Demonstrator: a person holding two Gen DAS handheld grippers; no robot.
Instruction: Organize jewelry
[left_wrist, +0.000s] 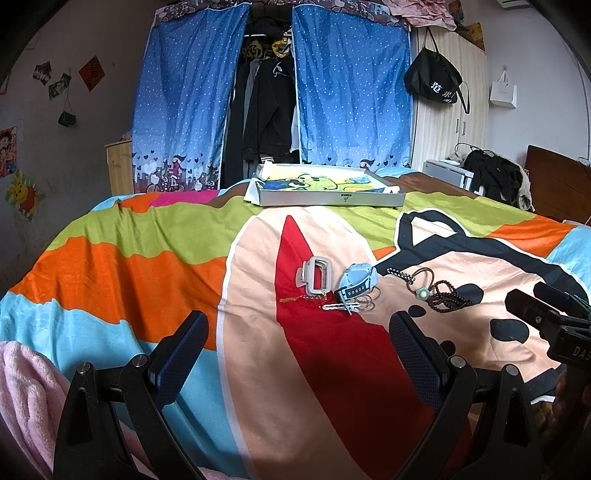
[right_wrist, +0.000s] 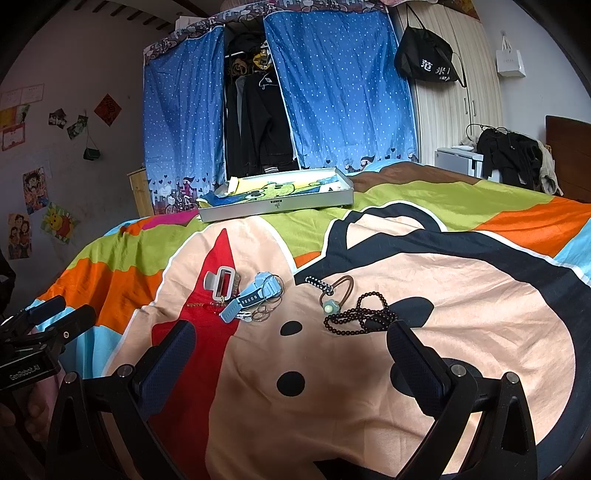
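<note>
Several small items lie on a colourful bedspread (left_wrist: 147, 258) (right_wrist: 461, 295). A grey hair claw (left_wrist: 314, 280) (right_wrist: 221, 282) lies leftmost, beside a light blue watch (left_wrist: 356, 282) (right_wrist: 255, 293) with thin rings (left_wrist: 367, 302) (right_wrist: 267, 312). Right of them are a brown hair tie with a green flower (left_wrist: 421, 291) (right_wrist: 334, 295) and a dark bead string (left_wrist: 448, 297) (right_wrist: 364, 314). A shallow grey box (left_wrist: 332, 190) (right_wrist: 277, 195) sits at the far edge of the bed. My left gripper (left_wrist: 297, 330) hangs open short of the claw. My right gripper (right_wrist: 291, 341) is open short of the beads. Both are empty.
A pink fleece blanket (left_wrist: 26, 380) bunches at the near left. Each gripper shows in the other's view: the right one (left_wrist: 546, 314), the left one (right_wrist: 48, 317). Behind the bed stand a blue curtained wardrobe (left_wrist: 273, 92) and a white cabinet (left_wrist: 447, 122).
</note>
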